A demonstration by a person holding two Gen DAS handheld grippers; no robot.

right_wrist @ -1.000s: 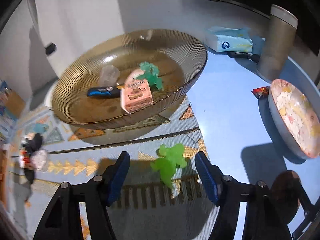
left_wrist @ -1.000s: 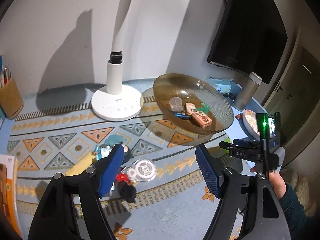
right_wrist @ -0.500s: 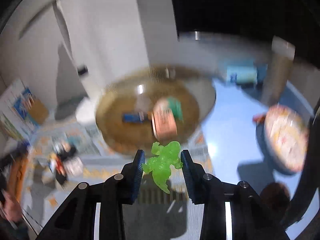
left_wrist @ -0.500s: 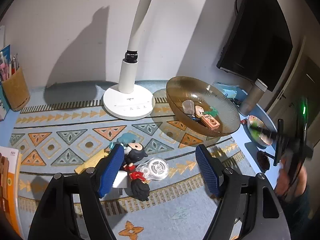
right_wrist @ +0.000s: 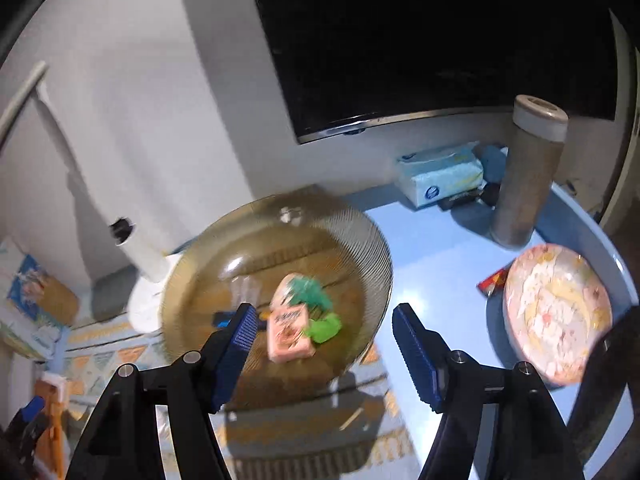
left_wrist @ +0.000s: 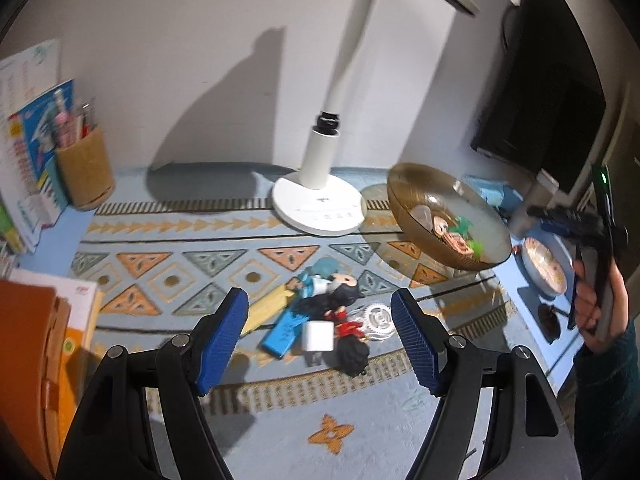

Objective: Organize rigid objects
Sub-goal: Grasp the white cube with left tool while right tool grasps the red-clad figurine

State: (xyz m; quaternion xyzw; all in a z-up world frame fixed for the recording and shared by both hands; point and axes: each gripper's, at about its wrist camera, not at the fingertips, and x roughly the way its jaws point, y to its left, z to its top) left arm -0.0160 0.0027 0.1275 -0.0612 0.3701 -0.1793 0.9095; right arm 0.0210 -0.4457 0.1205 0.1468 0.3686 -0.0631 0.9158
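In the right wrist view my right gripper [right_wrist: 322,320] hovers above the amber glass bowl [right_wrist: 376,248], its jaws opening with nothing between them. A bright green toy [right_wrist: 324,328] lies in the bowl beside a pink box [right_wrist: 288,330], a teal toy [right_wrist: 310,294] and a blue stick [right_wrist: 224,318]. My left gripper [left_wrist: 319,312] stands open over a pile on the patterned mat: a black-haired figurine [left_wrist: 344,284], a blue-haired figurine [left_wrist: 316,276], a blue bar [left_wrist: 284,334], a white cube [left_wrist: 318,336], a clear gear [left_wrist: 378,316] and a yellow piece [left_wrist: 264,310].
A white lamp base [left_wrist: 318,208] stands behind the pile, with a pen holder [left_wrist: 84,172] and books [left_wrist: 36,340] at the left. Right of the bowl are a floral plate [right_wrist: 556,312], a tall tumbler [right_wrist: 528,176] and a tissue pack [right_wrist: 440,178]. A dark screen hangs above.
My right gripper shut on the green toy, lifted it from the mat and let it go; the toy now lies in the bowl. My left gripper shifted so the pile sits between its fingers.
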